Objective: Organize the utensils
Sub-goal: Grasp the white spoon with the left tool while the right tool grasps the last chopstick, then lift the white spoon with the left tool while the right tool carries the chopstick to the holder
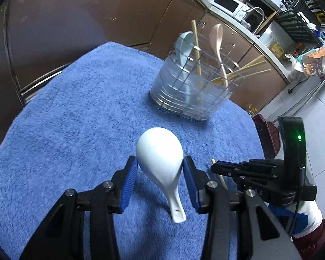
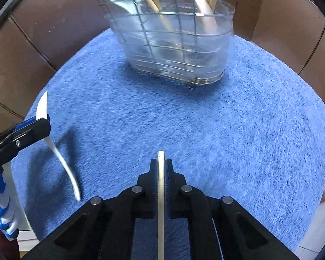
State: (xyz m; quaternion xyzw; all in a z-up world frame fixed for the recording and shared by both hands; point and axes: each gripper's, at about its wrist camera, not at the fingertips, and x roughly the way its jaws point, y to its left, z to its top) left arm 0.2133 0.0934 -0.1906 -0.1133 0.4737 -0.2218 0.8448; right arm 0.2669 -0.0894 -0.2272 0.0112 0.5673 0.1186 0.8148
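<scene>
While the clear utensil holder (image 1: 190, 91) stands at the far side of the blue towel (image 1: 75, 108), two pieces are held clear of the cloth and not yet sorted. A white spoon (image 1: 160, 158) is pinched across its bowl by the left gripper (image 1: 160, 169), whose jaws stand half apart with the blue pads pressed on either side of the bowl, the handle hanging down toward the towel. A thin pale chopstick (image 2: 161, 173) is clamped by the right gripper (image 2: 161, 166), its jaws brought almost together on the stick, which runs lengthwise between the pads and pokes out just past their tips. The holder is already stocked with a light-blue spoon (image 1: 184, 43), a pink spoon (image 1: 217, 43) and several chopsticks (image 1: 244, 69). The white spoon looks glazed and hard, so it is judged light but slippery and breakable; a hold nearer the neck would probably be steadier than one across the smooth, rounded bowl. The chopstick is judged very light and stiff, apt to pivot if gripped near one end, so a hold toward its middle is better suited.
</scene>
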